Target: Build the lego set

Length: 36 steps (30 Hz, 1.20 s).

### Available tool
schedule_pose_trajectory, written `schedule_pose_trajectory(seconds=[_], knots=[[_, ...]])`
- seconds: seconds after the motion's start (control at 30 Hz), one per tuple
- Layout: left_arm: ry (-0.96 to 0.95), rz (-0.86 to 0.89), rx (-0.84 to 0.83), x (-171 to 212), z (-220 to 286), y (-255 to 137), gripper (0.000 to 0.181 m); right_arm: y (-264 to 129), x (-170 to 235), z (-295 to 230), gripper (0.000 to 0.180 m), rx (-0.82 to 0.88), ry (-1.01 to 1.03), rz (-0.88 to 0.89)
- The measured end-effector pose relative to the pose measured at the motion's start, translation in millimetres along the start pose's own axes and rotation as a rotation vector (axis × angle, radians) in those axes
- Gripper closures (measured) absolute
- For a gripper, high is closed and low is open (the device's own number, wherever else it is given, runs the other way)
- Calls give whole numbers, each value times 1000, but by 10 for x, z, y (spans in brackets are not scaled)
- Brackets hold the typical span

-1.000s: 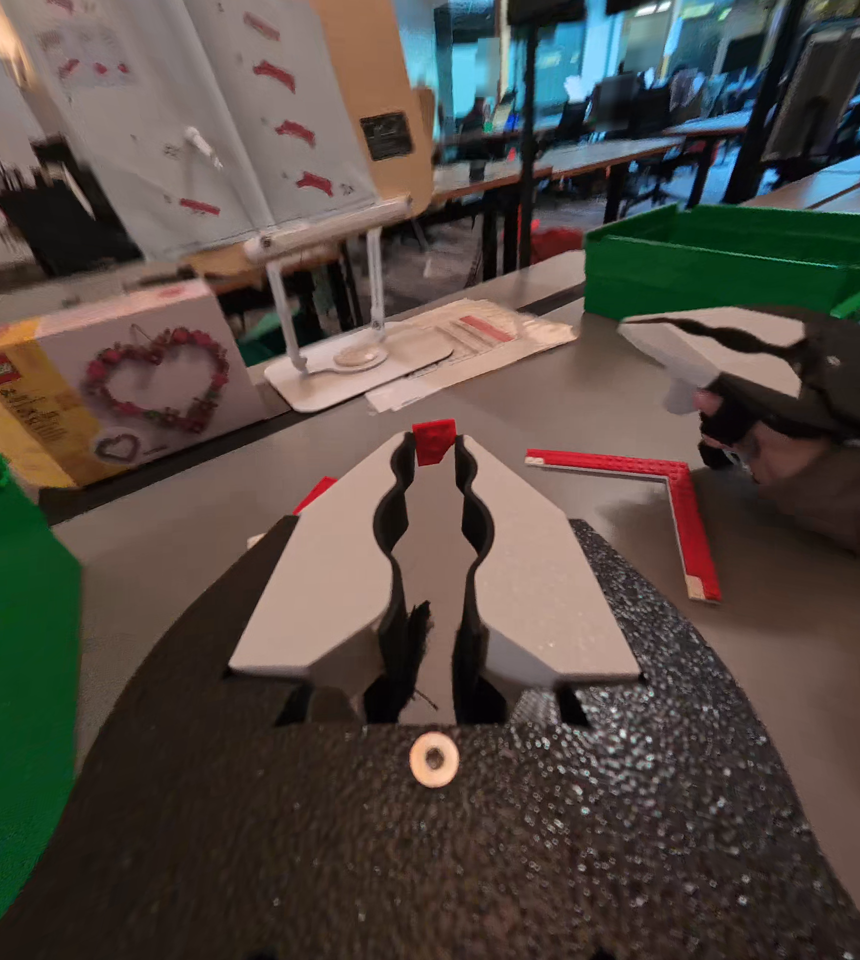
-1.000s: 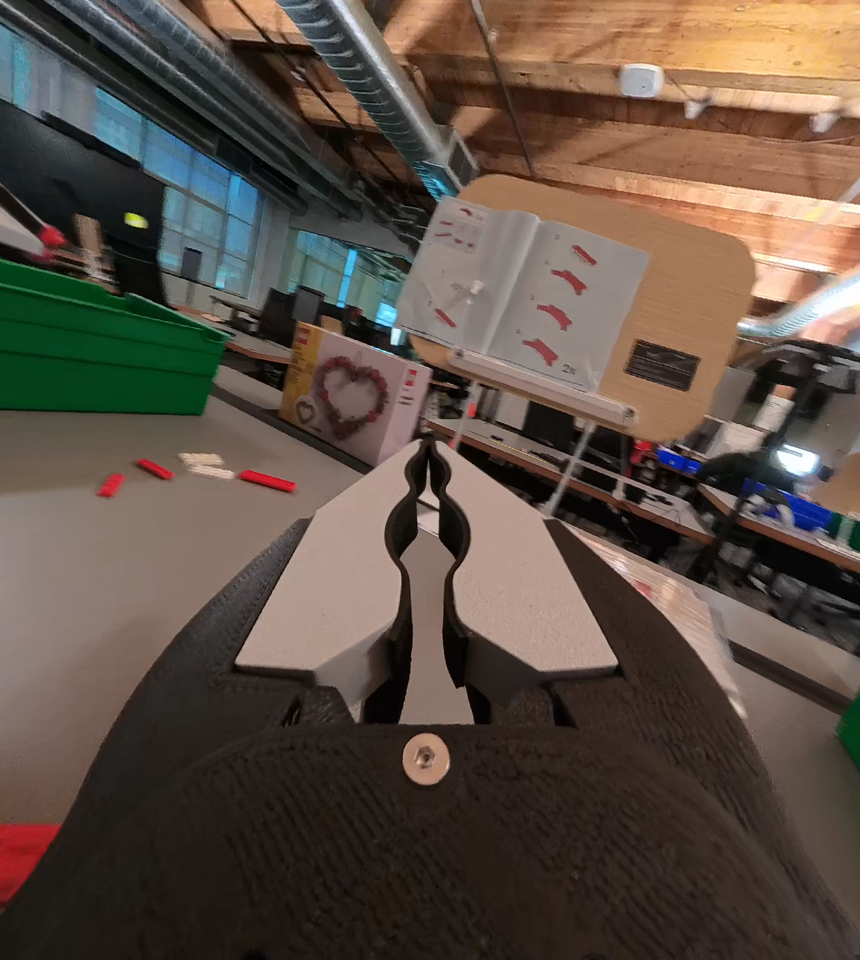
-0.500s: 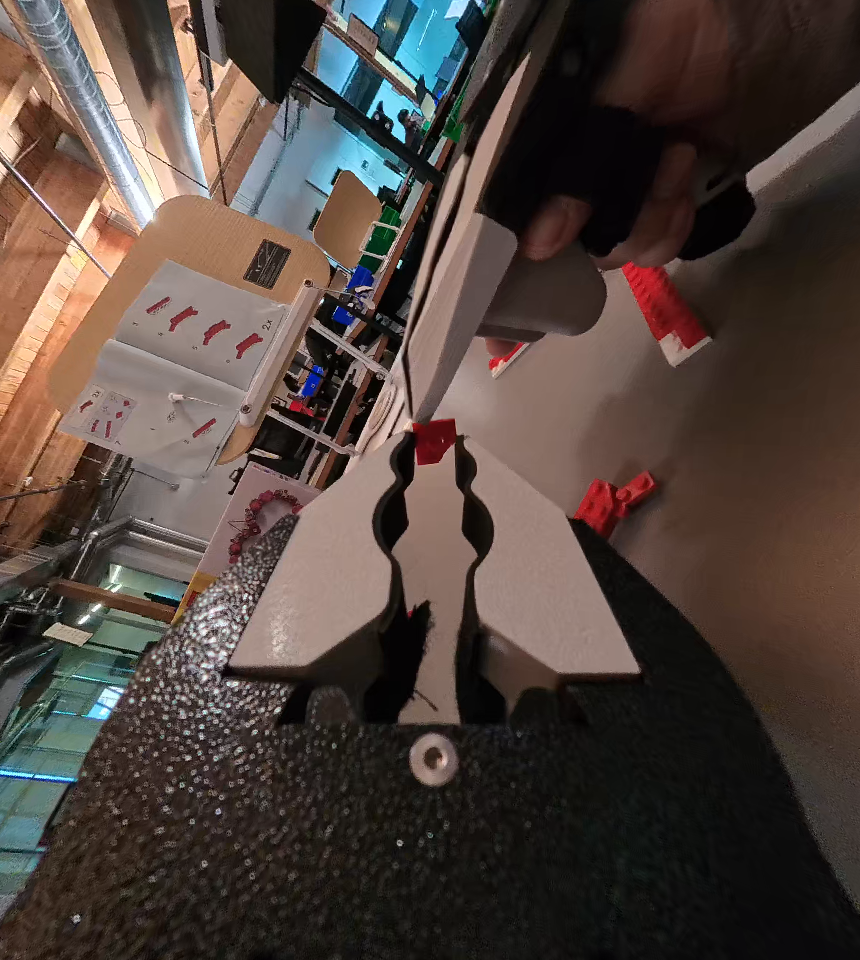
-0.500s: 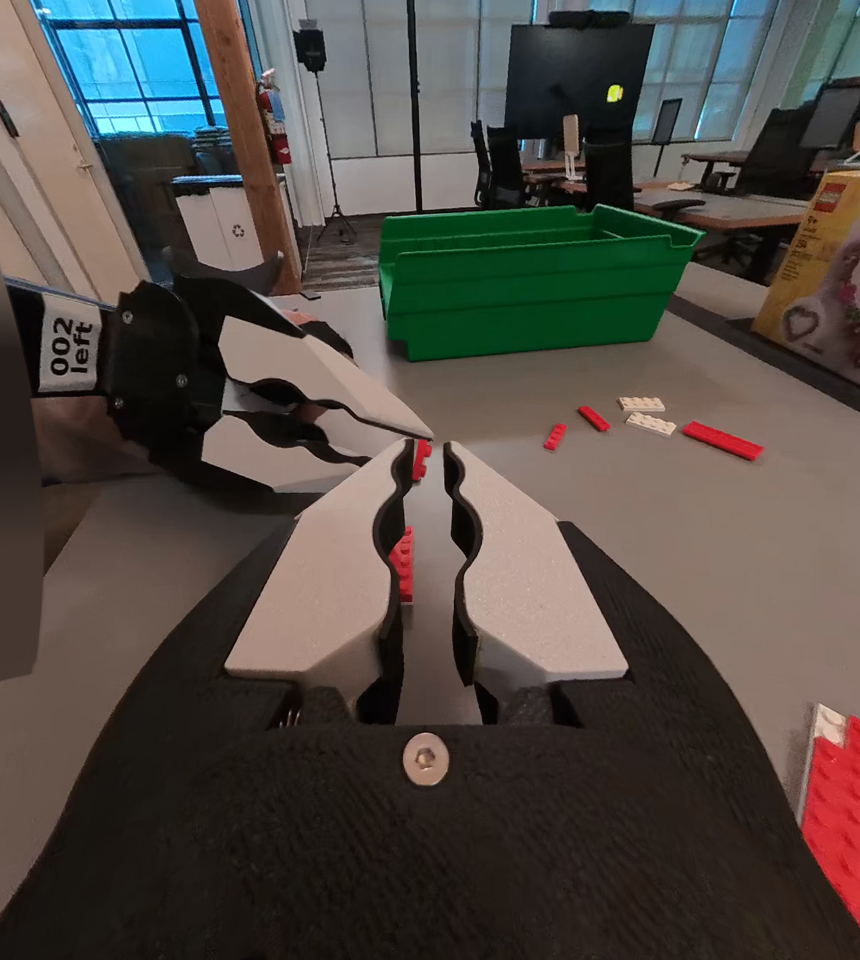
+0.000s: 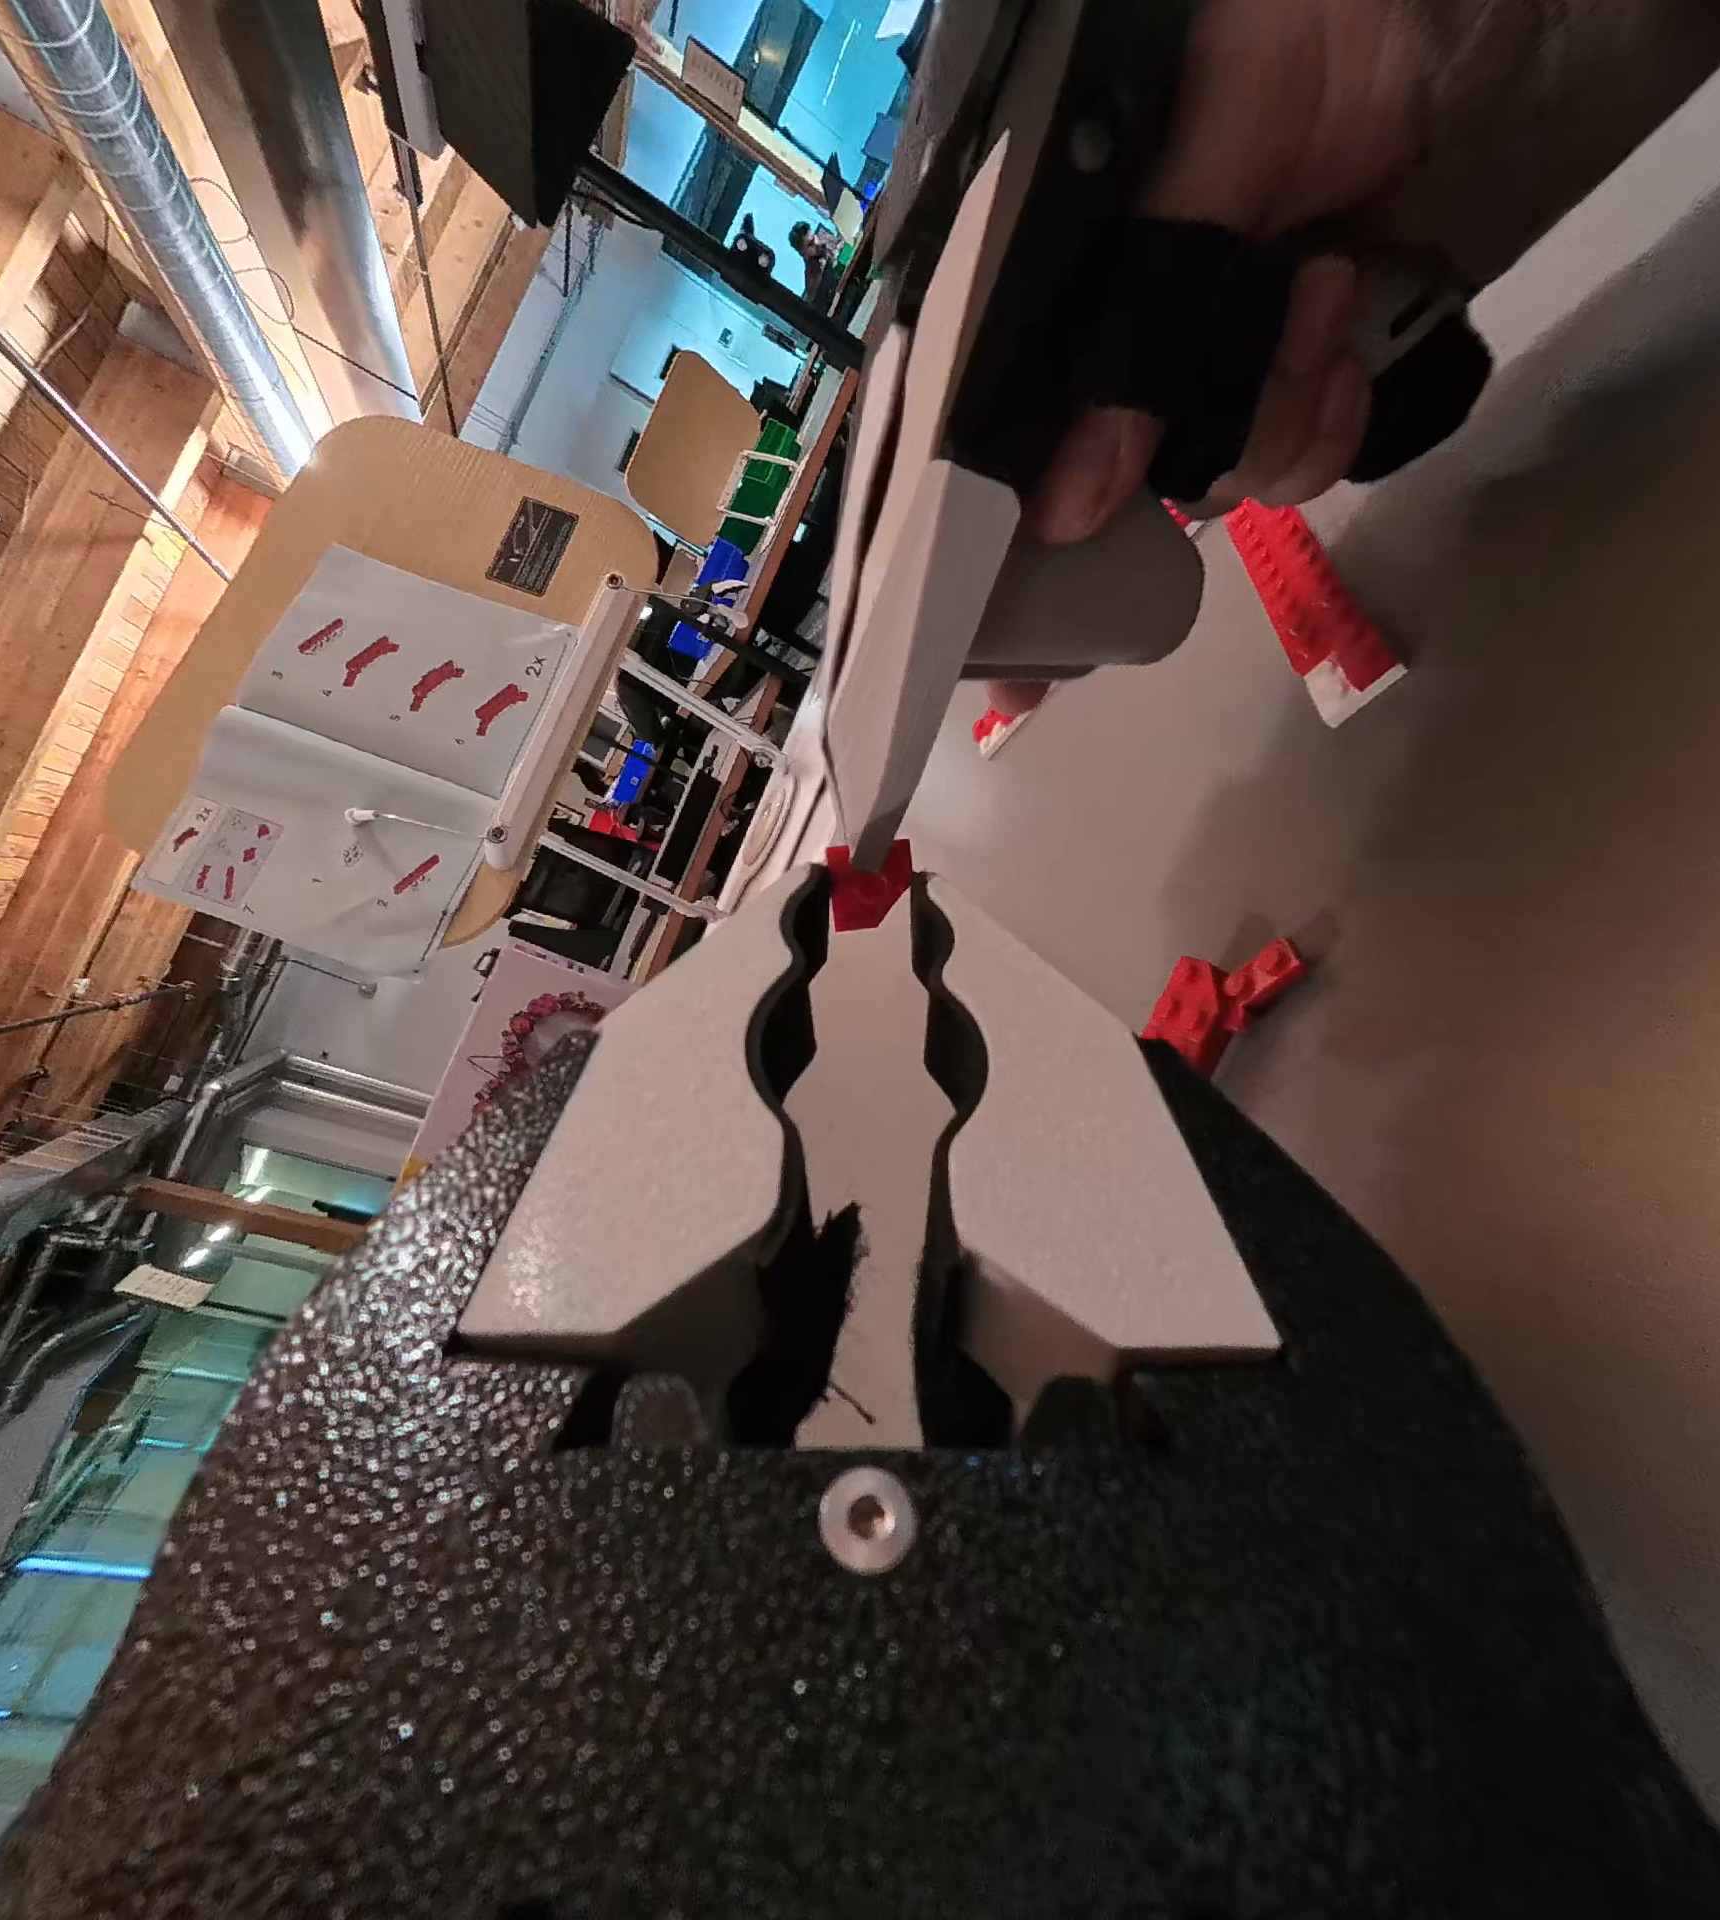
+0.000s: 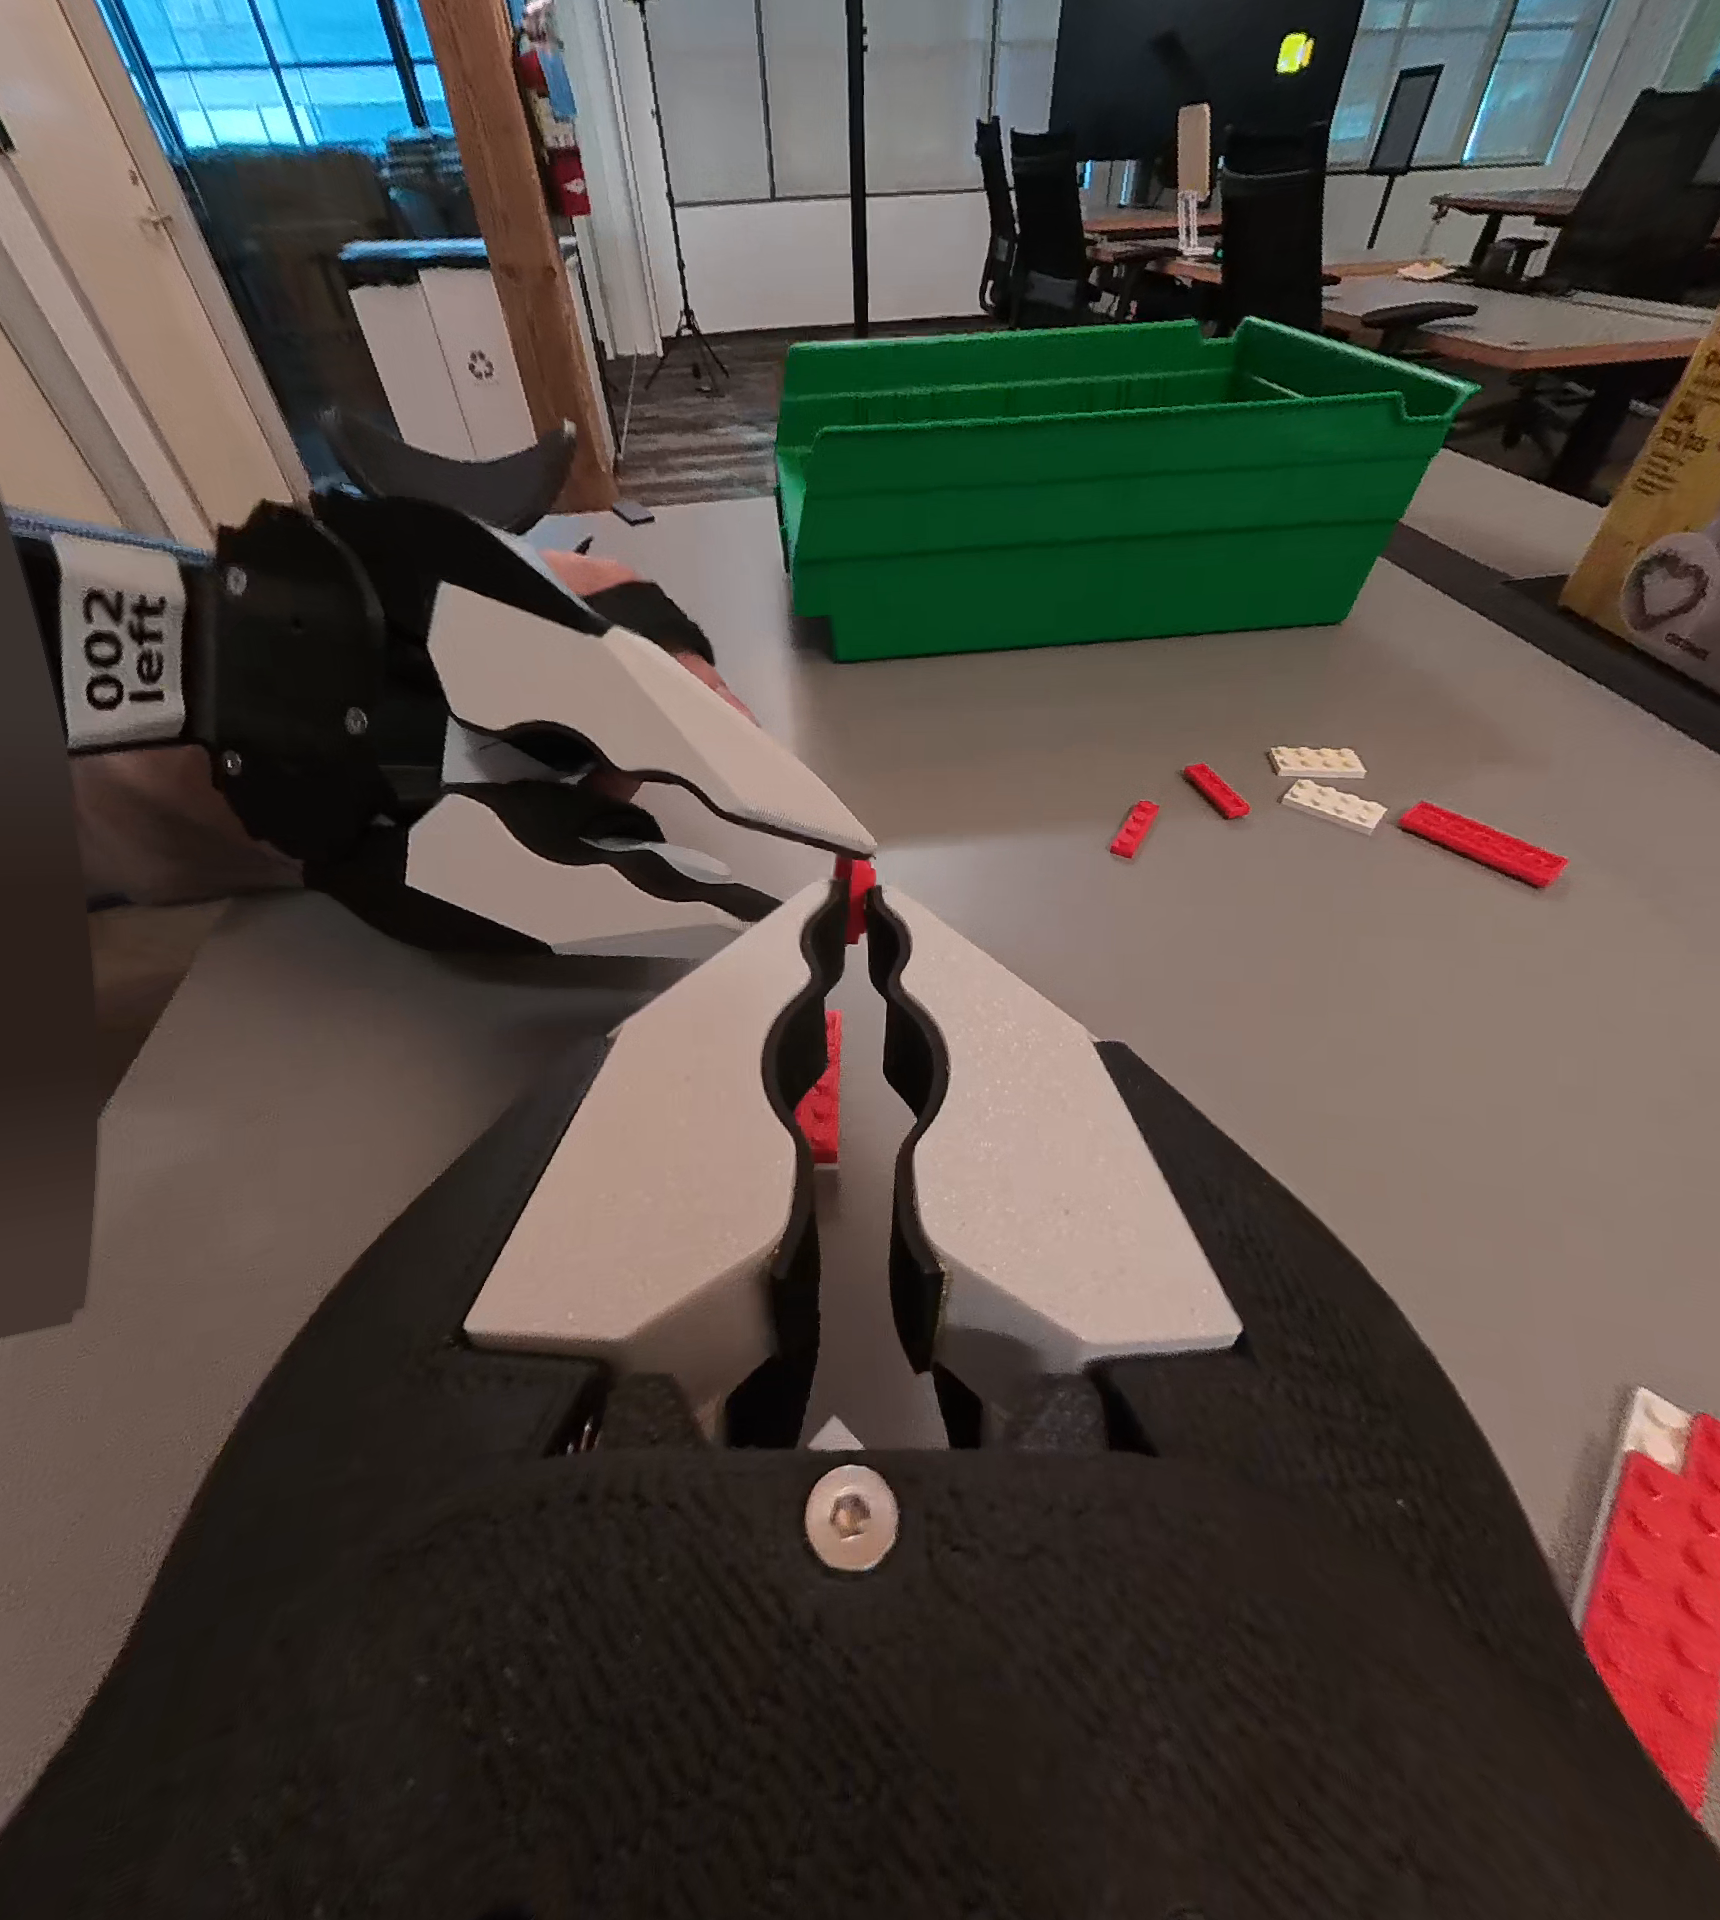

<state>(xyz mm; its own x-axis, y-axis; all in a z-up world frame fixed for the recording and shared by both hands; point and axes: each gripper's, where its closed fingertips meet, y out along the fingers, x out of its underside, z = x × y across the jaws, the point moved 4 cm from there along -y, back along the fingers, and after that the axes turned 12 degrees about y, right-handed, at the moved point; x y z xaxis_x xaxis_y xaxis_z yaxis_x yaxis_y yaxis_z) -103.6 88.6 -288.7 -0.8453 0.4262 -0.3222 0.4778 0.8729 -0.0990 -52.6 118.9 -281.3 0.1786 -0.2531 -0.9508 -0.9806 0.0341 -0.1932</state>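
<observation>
Step in hand: passing a small red piece (image 5: pixel 868 890) between tools above the bench (image 6: pixel 1251 1039). Left tool (image 5: pixel 868 883) clenched on it; right tool (image 6: pixel 851 896) closing on it at the tips, grip not confirmed. Next: right pinches firmly before left releases. Piece shape mostly hidden; the red plates (image 6: pixel 1481 844) lay beyond it.

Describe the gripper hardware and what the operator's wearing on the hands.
Both the left gripper and the right gripper have a textured black body, pale grey wedge fingers with wavy black inner pads, and a silver screw at the base. The left carries a white label with writing. Hands wear black fingerless gloves.
</observation>
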Motion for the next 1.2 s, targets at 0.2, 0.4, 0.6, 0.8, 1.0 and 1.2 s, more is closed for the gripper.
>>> schedule_pose_trajectory(seconds=[0.2, 0.4, 0.6, 0.8, 1.0, 1.2], knots=[[-301, 75, 105, -43, -151, -101, 160, -51, -11, -8, 180, -38, -4, 14], [-863, 313, 182, -93, -396, -195, 154, -188, -229, -167, 180, -215, 60, 207], [-999, 435, 287, -152, -383, -238, 155, -238, -280, -245, 180, -278, 47, 255], [-975, 450, 317, -193, -358, -258, 178, -203, -250, -291, 179, -292, 26, 240], [-823, 339, 283, -43, -332, -265, 178, -145, -205, -222, 158, -210, 13, 226], [-128, -135, 284, 527, 18, -254, 178, -140, -74, 160, 165, 145, -140, 96]])
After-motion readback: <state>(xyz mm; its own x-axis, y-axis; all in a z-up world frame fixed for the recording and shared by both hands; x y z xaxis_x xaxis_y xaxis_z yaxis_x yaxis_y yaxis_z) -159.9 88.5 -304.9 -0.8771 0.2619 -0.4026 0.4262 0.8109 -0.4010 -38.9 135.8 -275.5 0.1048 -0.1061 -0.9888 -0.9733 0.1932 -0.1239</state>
